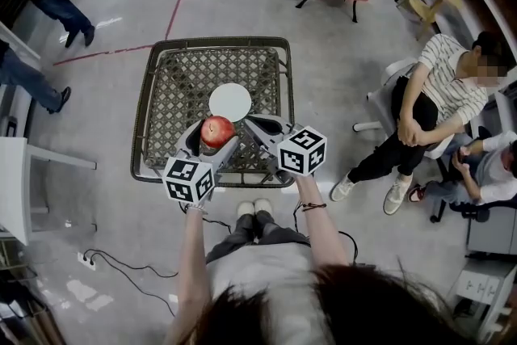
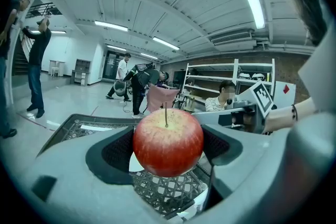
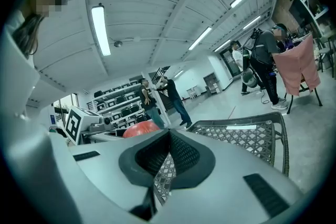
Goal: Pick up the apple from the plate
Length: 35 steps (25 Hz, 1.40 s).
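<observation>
Apple: The apple is red and its stem points up. It sits between the jaws of the left gripper.
Where: It is off the plate, just at 6 o'clock from it. I think it hangs in the air over the table.
Left jaws: They are open as wide as the apple and press on its two sides, round its middle.
Plate: It is white and bare, in the middle of the table.
Right gripper: The right gripper is just beside the apple, at 3 o'clock. Its jaws are closed tight on nothing.
How far: The pick looks almost done to me.
Doing it well: Squeeze the same, no harder. A round, smooth apple can slip, so lift it straight up and slowly, with the stem on top. Don't let the right gripper bump it.
</observation>
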{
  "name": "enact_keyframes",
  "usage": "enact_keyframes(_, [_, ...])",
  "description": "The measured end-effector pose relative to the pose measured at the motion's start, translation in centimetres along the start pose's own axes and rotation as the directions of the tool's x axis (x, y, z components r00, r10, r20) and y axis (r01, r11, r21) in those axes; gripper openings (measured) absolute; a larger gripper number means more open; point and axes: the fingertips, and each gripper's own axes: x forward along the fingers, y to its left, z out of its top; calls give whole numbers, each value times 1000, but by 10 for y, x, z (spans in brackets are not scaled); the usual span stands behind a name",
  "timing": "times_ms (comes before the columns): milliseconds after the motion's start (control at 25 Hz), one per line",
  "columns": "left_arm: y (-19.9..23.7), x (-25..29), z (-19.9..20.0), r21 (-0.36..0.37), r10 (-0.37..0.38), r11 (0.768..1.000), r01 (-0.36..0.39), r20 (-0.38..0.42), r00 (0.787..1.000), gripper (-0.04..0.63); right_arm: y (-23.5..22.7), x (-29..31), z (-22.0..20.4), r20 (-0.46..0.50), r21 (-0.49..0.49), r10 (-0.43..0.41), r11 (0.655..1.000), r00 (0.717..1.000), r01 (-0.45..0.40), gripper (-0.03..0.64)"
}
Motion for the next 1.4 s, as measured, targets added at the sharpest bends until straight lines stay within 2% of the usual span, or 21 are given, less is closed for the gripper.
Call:
enact_keyframes(560, [-12, -12, 4, 12, -16, 1000, 16, 10, 1000, 408, 14, -7, 11, 26, -29, 35, 999, 999, -35, 9])
enact_keyframes(1400, [-11, -11, 2, 9, -13, 1000, 13, 10, 1000, 408, 13, -9, 7, 30, -24, 41, 999, 999, -40, 9])
